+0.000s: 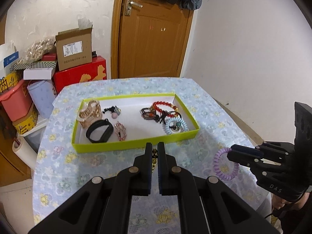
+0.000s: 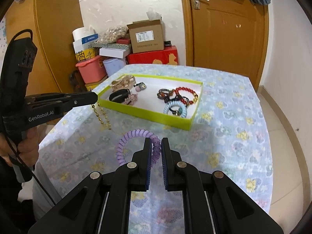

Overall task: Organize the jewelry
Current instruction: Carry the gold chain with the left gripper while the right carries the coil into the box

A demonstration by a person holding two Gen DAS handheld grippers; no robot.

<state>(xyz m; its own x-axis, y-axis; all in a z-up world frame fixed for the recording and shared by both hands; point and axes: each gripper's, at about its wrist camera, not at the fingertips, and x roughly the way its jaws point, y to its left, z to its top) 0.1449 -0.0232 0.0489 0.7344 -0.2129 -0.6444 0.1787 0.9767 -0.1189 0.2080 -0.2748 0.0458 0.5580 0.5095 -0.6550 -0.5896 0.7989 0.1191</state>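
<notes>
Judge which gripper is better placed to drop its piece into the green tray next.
Left. The left gripper, shut on the gold bead chain, hangs at the green tray wall; the right gripper, holding the purple coil tie, sits farther back.

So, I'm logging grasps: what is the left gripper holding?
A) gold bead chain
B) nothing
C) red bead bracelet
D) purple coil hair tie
A: the left gripper is shut on the gold bead chain, which dangles from its fingertips above the tablecloth.

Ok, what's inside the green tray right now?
The green tray holds a gold cuff, black band, pink brooch, small charm, red bead bracelet, blue coil tie and dark hair ties. Whatever lies beneath that tangle is covered.
</notes>
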